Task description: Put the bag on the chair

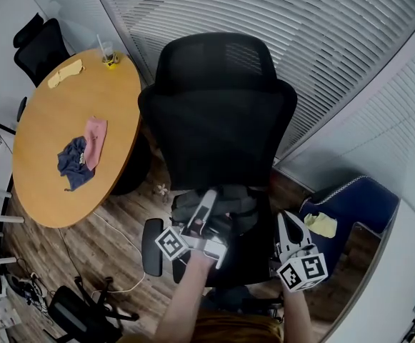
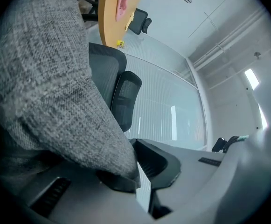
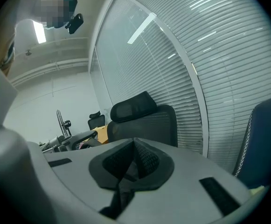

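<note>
Now left gripper (image 1: 208, 200) clamps grey bag (image 1: 243, 208) on chair (image 1: 218, 113); right gripper (image 1: 283, 221) clenched empty; round table (image 1: 53, 116) alongside.

The grey woven fabric bag (image 2: 46, 78) fills the left of the left gripper view, runs off the frame's edge, and covers the tip of one jaw. In the head view the left gripper (image 1: 207, 200) hides much of it (only dark folds show), and the seat of the black mesh office chair (image 1: 218, 113) lies mostly covered. At upper left, a small yellow item (image 1: 109, 59) on the round wooden table (image 1: 50, 184) is too small to identify.
</note>
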{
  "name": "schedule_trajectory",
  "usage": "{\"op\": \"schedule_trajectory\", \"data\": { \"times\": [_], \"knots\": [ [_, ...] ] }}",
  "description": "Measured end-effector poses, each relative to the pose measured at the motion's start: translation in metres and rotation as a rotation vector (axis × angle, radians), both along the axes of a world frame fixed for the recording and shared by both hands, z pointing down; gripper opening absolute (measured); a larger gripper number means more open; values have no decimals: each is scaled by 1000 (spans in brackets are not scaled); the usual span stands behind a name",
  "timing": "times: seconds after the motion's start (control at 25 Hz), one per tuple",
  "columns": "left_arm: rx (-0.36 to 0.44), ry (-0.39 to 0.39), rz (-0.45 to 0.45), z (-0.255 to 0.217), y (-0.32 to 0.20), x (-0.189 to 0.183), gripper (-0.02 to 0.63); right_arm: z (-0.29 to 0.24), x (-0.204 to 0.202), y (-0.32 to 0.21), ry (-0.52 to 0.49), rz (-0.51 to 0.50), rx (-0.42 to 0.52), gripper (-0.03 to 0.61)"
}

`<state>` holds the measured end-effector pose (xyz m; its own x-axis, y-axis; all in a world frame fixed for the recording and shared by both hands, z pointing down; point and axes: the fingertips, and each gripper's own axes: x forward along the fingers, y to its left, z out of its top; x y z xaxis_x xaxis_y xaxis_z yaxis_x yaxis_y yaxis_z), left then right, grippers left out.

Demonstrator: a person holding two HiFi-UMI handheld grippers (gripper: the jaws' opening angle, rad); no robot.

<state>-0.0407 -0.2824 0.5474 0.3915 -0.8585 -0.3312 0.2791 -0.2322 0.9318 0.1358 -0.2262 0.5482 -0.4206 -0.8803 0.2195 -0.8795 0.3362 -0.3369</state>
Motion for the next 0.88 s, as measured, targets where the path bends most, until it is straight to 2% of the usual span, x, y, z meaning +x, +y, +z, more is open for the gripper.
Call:
{"op": "schedule_trajectory", "data": {
  "times": [0.36, 0.68, 0.88],
  "knots": [
    [-30, -56, 8, 8, -26, 6, 23, 3, 0, -28, -5, -12, -9, 11],
    [-71, -58, 22, 20, -45, 9, 23, 10, -3, -36, -10, -22, -22, 11],
    [-104, -46, 1, 33, -68, 0, 23, 11, 1, -42, -8, -16, -30, 11]
  ]
}}
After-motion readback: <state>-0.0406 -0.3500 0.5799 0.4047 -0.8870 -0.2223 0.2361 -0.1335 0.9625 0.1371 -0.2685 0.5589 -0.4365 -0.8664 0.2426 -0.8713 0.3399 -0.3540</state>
